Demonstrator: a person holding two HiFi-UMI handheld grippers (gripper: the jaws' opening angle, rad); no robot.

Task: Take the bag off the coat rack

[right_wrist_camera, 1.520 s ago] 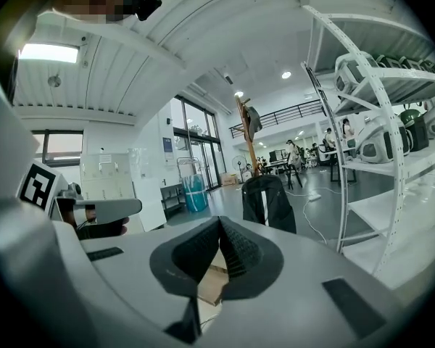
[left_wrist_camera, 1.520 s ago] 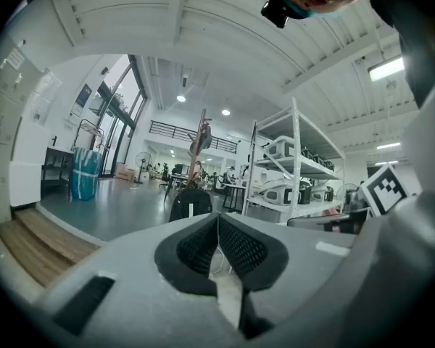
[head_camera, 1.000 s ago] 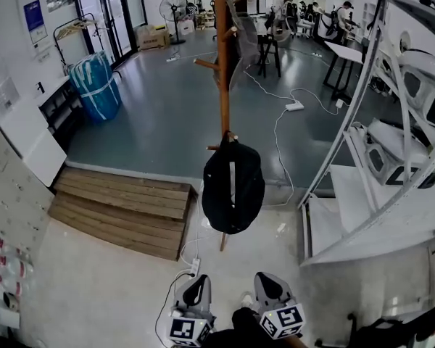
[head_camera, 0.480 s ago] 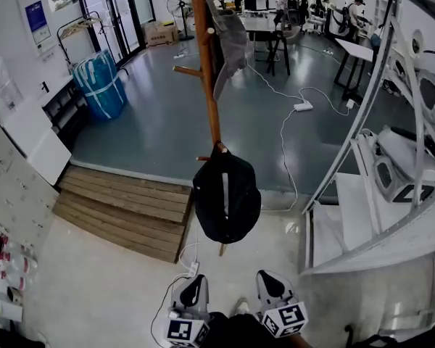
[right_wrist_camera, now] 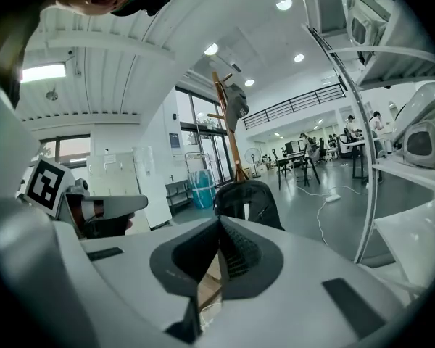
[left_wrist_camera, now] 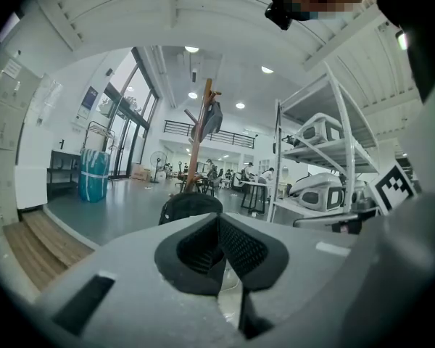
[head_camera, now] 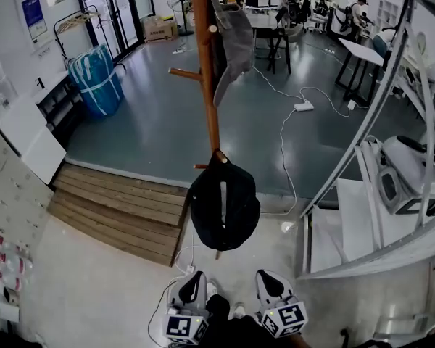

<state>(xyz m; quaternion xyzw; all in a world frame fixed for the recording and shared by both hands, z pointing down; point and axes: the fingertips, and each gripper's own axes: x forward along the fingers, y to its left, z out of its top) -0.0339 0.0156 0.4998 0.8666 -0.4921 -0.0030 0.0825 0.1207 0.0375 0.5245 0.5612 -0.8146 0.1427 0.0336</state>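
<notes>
A black bag [head_camera: 223, 203] hangs from a low peg of the wooden coat rack [head_camera: 203, 64], straight ahead of me. It also shows as a dark shape [left_wrist_camera: 190, 205] beyond my left jaws, and the bag [right_wrist_camera: 248, 200] stands beyond my right jaws. A grey garment [head_camera: 234, 38] hangs on a higher peg. My left gripper [head_camera: 191, 293] and right gripper [head_camera: 270, 290] are low at the bottom of the head view, side by side, well short of the bag. Both are shut with nothing between the jaws.
A wooden pallet ramp [head_camera: 119, 209] lies left of the rack. A white metal shelf unit [head_camera: 377, 151] with white devices stands close on the right. A cable and power strip [head_camera: 303, 107] run over the grey floor behind. A blue wrapped bundle [head_camera: 94, 78] stands at the far left.
The view has moved closer to the rack: the bag has slid lower and slightly left in the head view. Both grippers stay shut at the bottom of the picture.
</notes>
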